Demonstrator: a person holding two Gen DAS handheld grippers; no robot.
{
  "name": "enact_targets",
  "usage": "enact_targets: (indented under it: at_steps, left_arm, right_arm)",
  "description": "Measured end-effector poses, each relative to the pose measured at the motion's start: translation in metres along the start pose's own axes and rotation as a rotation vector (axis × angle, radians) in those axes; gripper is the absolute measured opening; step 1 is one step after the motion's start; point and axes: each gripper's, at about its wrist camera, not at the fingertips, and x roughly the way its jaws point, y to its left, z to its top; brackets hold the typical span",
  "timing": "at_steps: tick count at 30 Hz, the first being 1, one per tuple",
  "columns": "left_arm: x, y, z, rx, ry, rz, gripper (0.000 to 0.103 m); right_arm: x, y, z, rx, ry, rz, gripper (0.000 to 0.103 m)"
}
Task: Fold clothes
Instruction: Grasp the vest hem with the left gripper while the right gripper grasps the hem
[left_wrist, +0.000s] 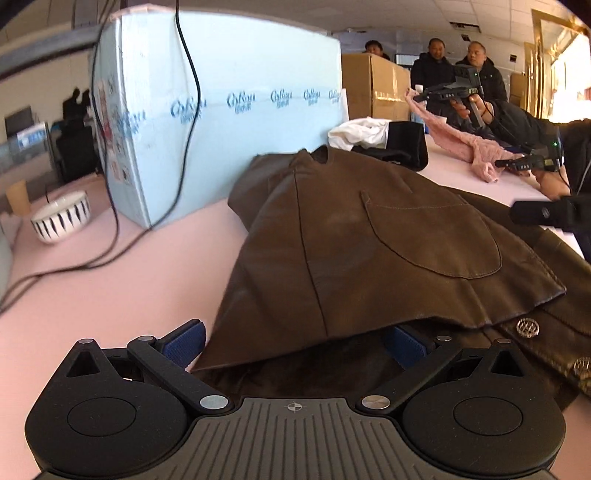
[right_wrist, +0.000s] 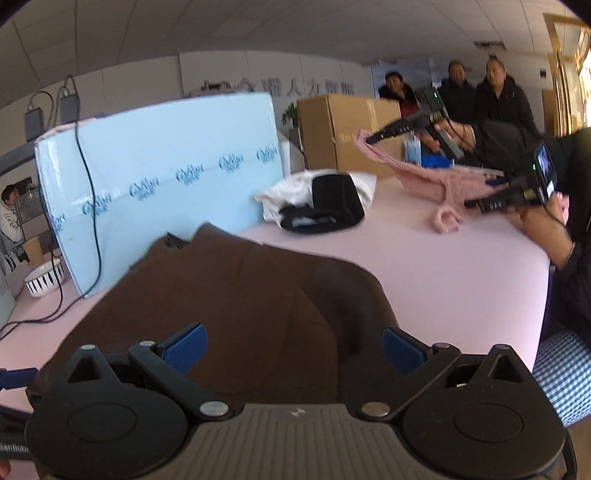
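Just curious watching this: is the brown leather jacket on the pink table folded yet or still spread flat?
Partly folded: on the brown leather jacket one panel lies doubled over, its raised edge covering the dark lining.

Both my grippers look alike: the left gripper and right gripper each have a grey ribbed centre plate, two black round housings, black link arms with silver pivot screws, and blue textured pads lining the jaws.
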Motion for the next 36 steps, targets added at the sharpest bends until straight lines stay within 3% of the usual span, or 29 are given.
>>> enact_targets:
  at_steps: [6,9,11,12,14,15,16,19,26,29,36]
  left_arm:
    - [0.016,-0.006,0.006,-0.001,0.042,-0.015,0.103]
    - [0.018,-0.007,0.006,0.003,0.045,-0.007,0.103]
    - [0.018,-0.009,0.007,0.009,0.042,-0.005,0.098]
    - [0.018,-0.01,0.007,0.009,0.038,-0.009,0.09]
    - [0.018,-0.011,0.009,0.007,0.03,-0.015,0.071]
    - [0.017,-0.012,0.009,0.011,0.021,-0.018,0.058]
    - [0.016,-0.014,0.009,0.016,0.013,-0.018,0.046]
    - [0.013,-0.018,0.009,0.033,-0.006,0.016,0.025]
    - [-0.004,-0.011,0.017,-0.059,-0.079,0.042,0.01]
    - [-0.024,-0.004,0.023,-0.114,-0.14,0.059,0.006]
    - [-0.066,0.022,0.023,-0.213,-0.208,0.114,0.003]
  right_arm:
    - [0.004,-0.024,0.002,-0.011,-0.009,-0.087,0.103]
    - [0.016,-0.042,0.004,0.018,0.073,-0.027,0.103]
    - [0.031,-0.052,0.003,0.044,0.184,0.082,0.102]
    - [0.033,-0.047,-0.001,0.001,0.174,0.081,0.099]
    - [0.034,-0.037,-0.009,-0.08,0.141,0.061,0.078]
    - [0.032,-0.035,-0.01,-0.076,0.126,0.066,0.048]
    - [0.031,-0.033,-0.011,-0.067,0.11,0.073,0.035]
    - [0.029,-0.032,-0.011,-0.033,0.079,0.104,0.017]
    - [0.007,-0.046,0.003,0.072,-0.029,0.228,0.011]
    - [-0.011,-0.042,0.011,0.057,-0.079,0.262,0.01]
    - [-0.069,-0.011,0.024,-0.089,-0.255,0.454,0.01]
